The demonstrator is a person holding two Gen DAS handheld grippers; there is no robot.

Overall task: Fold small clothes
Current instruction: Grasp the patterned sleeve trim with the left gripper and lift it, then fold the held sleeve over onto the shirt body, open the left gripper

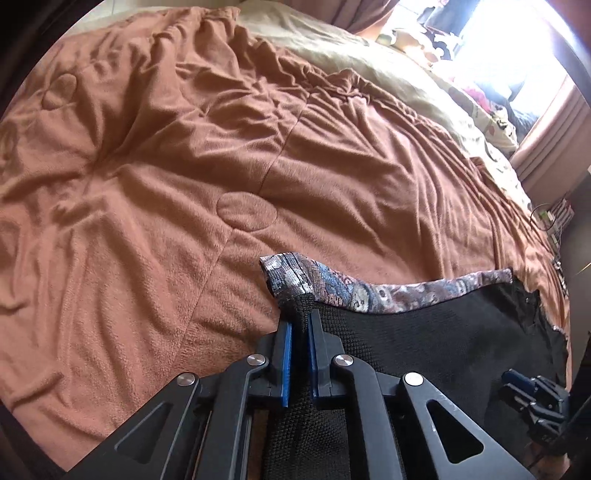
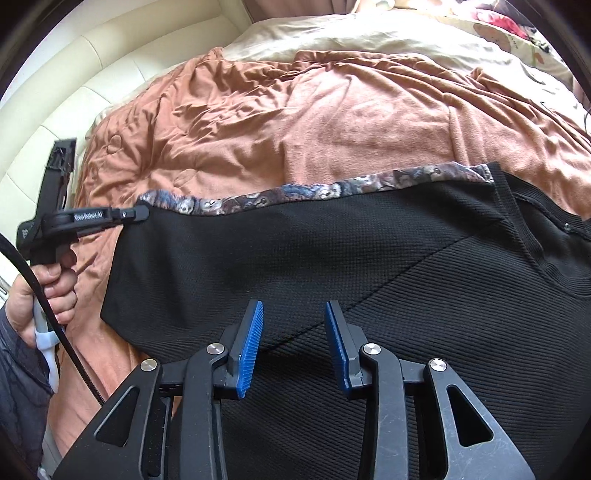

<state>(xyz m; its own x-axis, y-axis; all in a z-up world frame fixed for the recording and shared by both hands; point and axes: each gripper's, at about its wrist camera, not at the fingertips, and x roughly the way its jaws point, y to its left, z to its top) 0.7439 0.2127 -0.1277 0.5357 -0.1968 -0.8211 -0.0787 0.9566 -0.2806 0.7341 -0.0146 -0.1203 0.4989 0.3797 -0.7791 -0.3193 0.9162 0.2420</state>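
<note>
A black knit garment [image 2: 369, 258] with a patterned band [image 2: 314, 194] along its far edge lies spread on a bed, over a rumpled rust-coloured blanket [image 1: 184, 166]. In the right wrist view the garment fills the lower half of the picture, from about 8 o'clock round to 3 o'clock, with the band running across the middle from 9 o'clock towards 2 o'clock. A diagonal seam or fold line crosses the black cloth from 7 o'clock up to 3 o'clock.

The left tongs [image 1: 301, 321] are pressed together on the garment's corner, pinching the black cloth just below the band, and that corner is lifted and bunched above the blanket. From the right wrist view the same tongs [image 2: 142, 213] reach in from 9 o'clock, with their tip at the band's left end; a hand [image 2: 44, 295] grips the handle at 8 o'clock, a black cable running down past it.

The right tongs [image 2: 293, 314] stand spread, their blue ribbed pads [image 2: 251, 343] apart above the black cloth with nothing between them; I cannot tell whether the tips touch the fabric. In the left wrist view they [image 1: 517, 384] show at 4 o'clock, small and dim.

Beyond the blanket a cream bedcover [image 2: 351, 33] lies at 12 o'clock, and a cream padded headboard [image 2: 74, 74] curves at 10 o'clock.
</note>
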